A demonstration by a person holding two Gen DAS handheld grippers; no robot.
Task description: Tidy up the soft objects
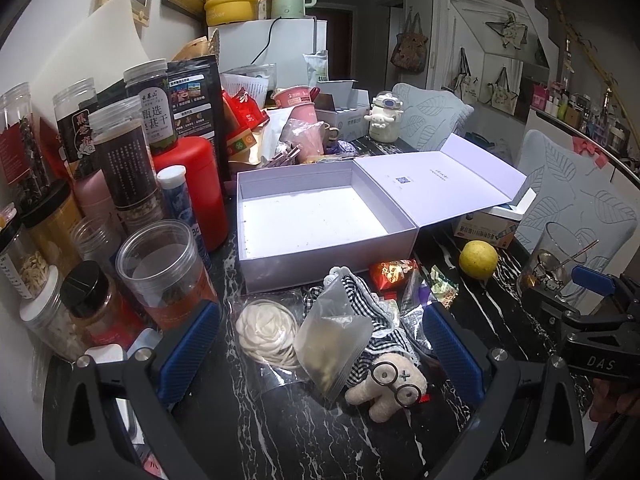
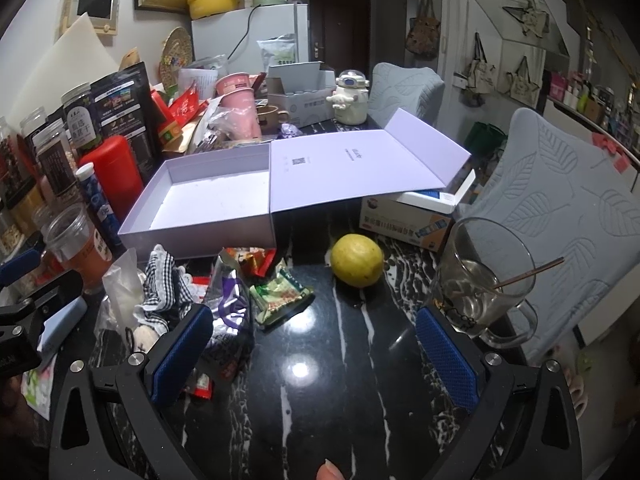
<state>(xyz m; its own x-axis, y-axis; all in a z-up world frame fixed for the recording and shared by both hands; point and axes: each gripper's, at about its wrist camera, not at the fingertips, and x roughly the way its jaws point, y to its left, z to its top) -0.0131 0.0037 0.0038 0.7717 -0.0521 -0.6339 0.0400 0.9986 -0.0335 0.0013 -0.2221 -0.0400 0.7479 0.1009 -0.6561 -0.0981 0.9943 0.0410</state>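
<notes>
Left wrist view: the left gripper (image 1: 320, 344) hangs with its jaws spread wide and holding nothing, above a cluster of soft items on the black white-veined marble table (image 1: 320, 432). Between the blue pads lie a small beige plush doll with round wire glasses (image 1: 386, 388), its black-and-white gingham cloth (image 1: 360, 304), a translucent grey pouch (image 1: 332, 340) lying over that cloth, and a cream coiled item in clear wrap (image 1: 266, 330). Just beyond them stands the open pale-lilac cardboard box (image 1: 256, 236), its floor bare, so 0 items appear stowed. Judged from this, the task is at its start, with every soft item left to place. Right wrist view: the right gripper (image 2: 316, 354) is likewise spread and grips nothing, over bare tabletop. A yellow round fruit (image 2: 357, 260) sits ahead of it, a clear glass mug (image 2: 480, 276) to the right, and foil snack packets (image 2: 276, 296) to the left near the gingham cloth.
</notes>
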